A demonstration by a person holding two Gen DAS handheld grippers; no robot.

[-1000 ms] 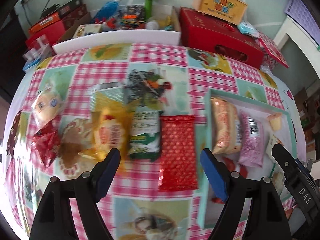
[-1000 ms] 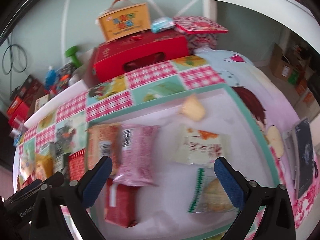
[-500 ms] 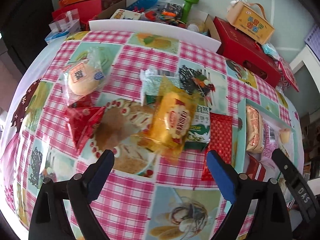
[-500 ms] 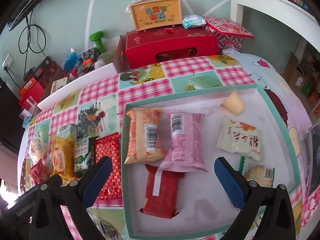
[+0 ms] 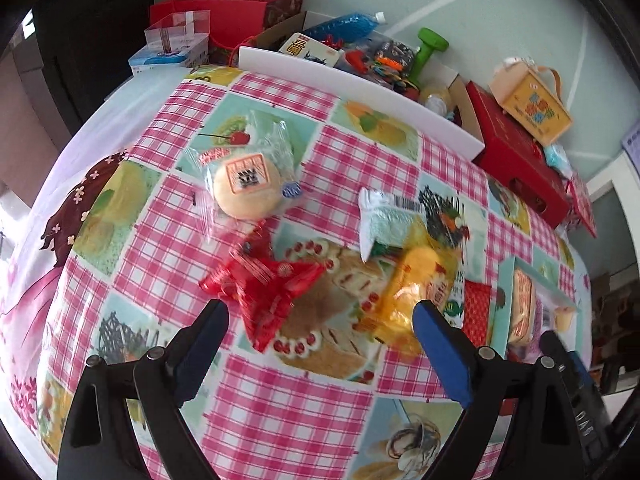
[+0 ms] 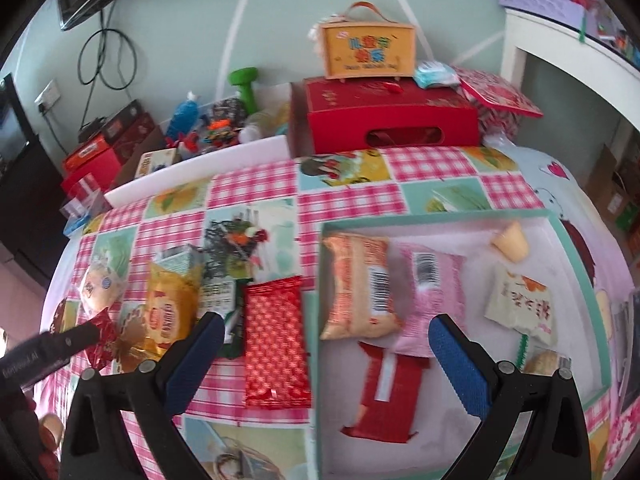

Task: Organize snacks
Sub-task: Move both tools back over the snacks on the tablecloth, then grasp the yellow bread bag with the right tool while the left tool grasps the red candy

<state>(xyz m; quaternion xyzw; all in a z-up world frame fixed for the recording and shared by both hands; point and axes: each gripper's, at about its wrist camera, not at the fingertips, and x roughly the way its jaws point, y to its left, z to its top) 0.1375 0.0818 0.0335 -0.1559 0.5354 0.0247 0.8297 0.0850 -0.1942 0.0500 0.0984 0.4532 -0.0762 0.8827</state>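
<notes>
Jaws of left gripper (image 5: 320, 340) stand wide, red candy packet (image 5: 264, 284) just ahead between them; right gripper (image 6: 324, 356) also wide, empty, above tray (image 6: 440, 220).

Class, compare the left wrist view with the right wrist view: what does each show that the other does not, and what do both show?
Only the left wrist view shows the round bun's wrapper clearly and unobstructed.
Only the right wrist view shows the whole tray, with the red packet and white packet inside.
Both show the checked tablecloth, yellow snack bag, patterned red packet, red gift box, and an open, empty claw: left claw, right claw.
</notes>
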